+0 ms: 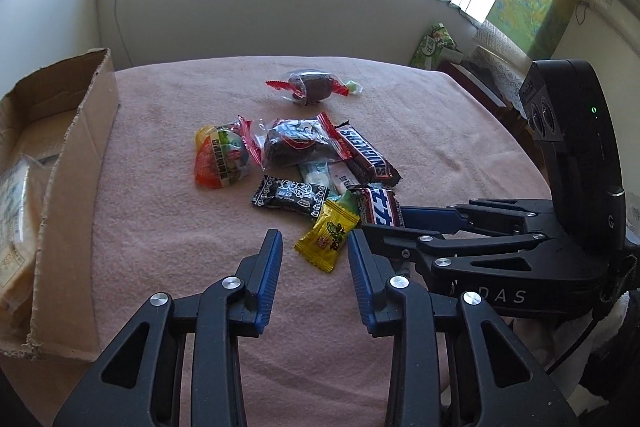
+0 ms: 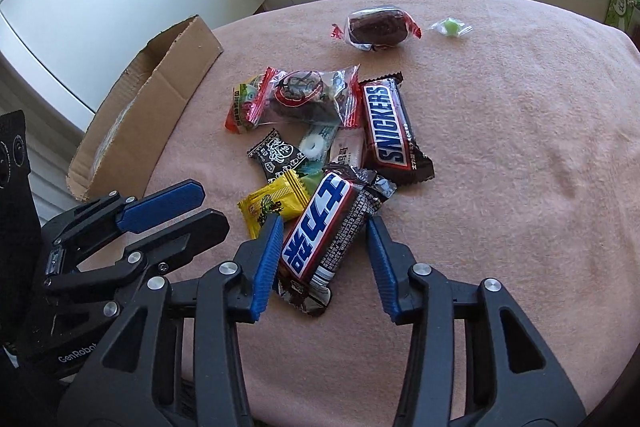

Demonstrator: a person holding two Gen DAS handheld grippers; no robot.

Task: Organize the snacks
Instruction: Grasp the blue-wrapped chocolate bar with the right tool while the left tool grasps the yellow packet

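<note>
A pile of wrapped snacks lies on the pink cloth (image 1: pixel 168 227). My left gripper (image 1: pixel 314 247) is open, with a yellow candy packet (image 1: pixel 326 237) just ahead between its tips. My right gripper (image 2: pixel 326 231) is open around a Snickers bar with Chinese lettering (image 2: pixel 322 227), which lies on the cloth between the pads. A second Snickers bar (image 2: pixel 390 131), a black packet (image 2: pixel 276 155), a chocolate cake in clear wrap (image 2: pixel 304 95) and an orange-green packet (image 1: pixel 218 157) make up the pile. Another wrapped cake (image 2: pixel 374 27) and a green candy (image 2: pixel 450 27) lie farther back.
An open cardboard box (image 1: pixel 76 163) stands at the left edge of the table, with pale packets inside (image 1: pixel 16 219). The right gripper's body (image 1: pixel 520 239) crosses the left wrist view at the right. A wall and windowsill stand behind the table.
</note>
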